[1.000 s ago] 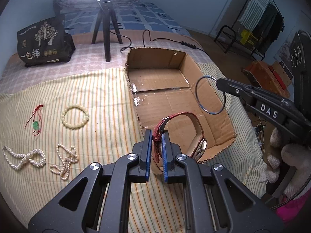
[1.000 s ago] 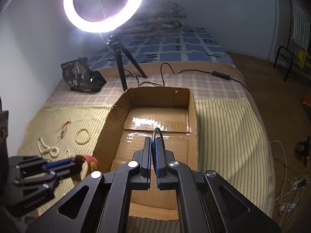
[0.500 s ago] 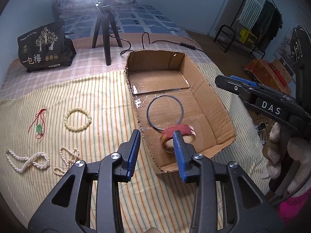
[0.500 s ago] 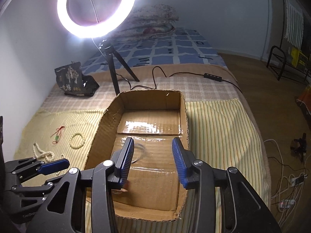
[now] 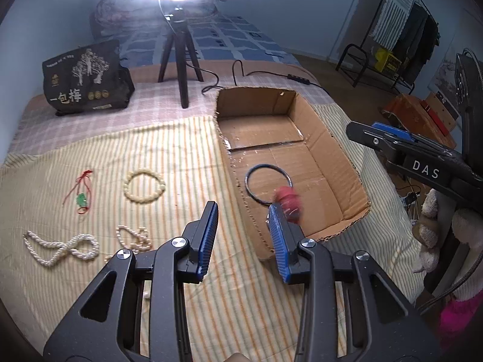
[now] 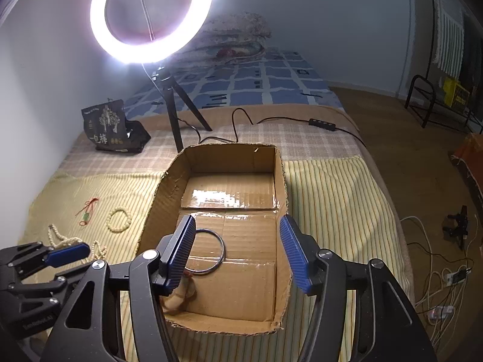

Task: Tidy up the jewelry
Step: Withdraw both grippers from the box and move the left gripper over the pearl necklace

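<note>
Both tongs stand spread and empty, the right gripper (image 6: 235, 253) widening over the open cardboard box (image 5: 329, 138). On the striped cloth beside the left gripper (image 5: 243, 235) lies a cream beaded bracelet (image 5: 144, 186): light, probably stretchy, best pinched across one bead.

Both grippers are matte black frames with triangular cut-outs and silver screw heads at the pivots — each finger lined with a ribbed blue pad. The left gripper (image 5: 241, 235) matches the right gripper (image 6: 238, 253), whose side — seen from the left camera — carries white "DAS" lettering. A fuzzy white glove (image 5: 434, 229) and a pink sleeve (image 5: 455, 316) show beneath it.
</note>
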Motion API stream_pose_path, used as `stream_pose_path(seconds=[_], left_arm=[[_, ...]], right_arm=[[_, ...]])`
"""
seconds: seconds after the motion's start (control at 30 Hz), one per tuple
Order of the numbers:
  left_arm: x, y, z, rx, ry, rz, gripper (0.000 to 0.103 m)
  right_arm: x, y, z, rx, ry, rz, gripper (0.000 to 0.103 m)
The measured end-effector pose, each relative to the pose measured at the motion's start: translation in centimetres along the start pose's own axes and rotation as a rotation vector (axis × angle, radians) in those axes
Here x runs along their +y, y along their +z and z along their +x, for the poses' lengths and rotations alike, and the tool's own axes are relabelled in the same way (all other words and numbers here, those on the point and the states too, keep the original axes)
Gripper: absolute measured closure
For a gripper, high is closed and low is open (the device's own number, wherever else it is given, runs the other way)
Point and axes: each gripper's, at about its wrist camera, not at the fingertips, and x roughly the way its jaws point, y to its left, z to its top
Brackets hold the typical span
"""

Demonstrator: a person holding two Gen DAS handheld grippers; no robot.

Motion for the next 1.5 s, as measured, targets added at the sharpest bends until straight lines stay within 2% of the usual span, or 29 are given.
stream_pose_path(seconds=[0.07, 0.13, 0.23, 0.27, 0.3, 0.37, 0.8, 0.97, 1.2, 1.5], left_arm=[[0.5, 0.0, -0.4, -0.006, 0.005, -0.003, 0.068], [1.2, -0.1, -0.9, -0.012, 0.01, -0.011, 0.068], [2.1, -0.2, -1.6, -0.017, 0.008, -0.019, 0.068], [2.4, -0.2, -1.8, -0.019, 0.008, -0.019, 0.065], [2.8, -0.3, -2.1, -0.026, 0.011, -0.021, 0.055], [3.5, -0.5, -2.9, -0.048, 0.015, -0.029, 0.047], [11.0, -1.2, -5.9, -0.059, 0.07, -0.128, 0.045], [14.6, -2.2, -6.7, -0.047, 0.076, -0.189, 0.045], [18.8, -4.0, -7.5, -0.028, 0.12, -0.228, 0.045], [22.8, -6.4, -6.6, 0.039, 0.159, -0.266, 0.045]], right_arm=[[0.2, 0.0, -0.2, -0.002, -0.014, -0.003, 0.044], [0.5, 0.0, -0.5, -0.004, -0.041, -0.003, 0.035], [1.0, -0.2, -1.1, -0.014, -0.058, -0.003, 0.029], [1.2, -0.2, -1.2, -0.014, -0.062, -0.006, 0.029], [1.5, -0.3, -1.4, -0.013, -0.068, -0.01, 0.029], [2.1, -0.4, -1.7, -0.013, -0.087, -0.024, 0.028], [7.1, -2.1, -3.1, -0.021, -0.1, -0.13, 0.028], [9.7, -3.2, -3.7, -0.023, -0.057, -0.187, 0.028], [12.7, -5.1, -3.6, 0.023, 0.041, -0.227, 0.028], [15.9, -7.9, -0.8, 0.151, 0.145, -0.301, 0.028]])
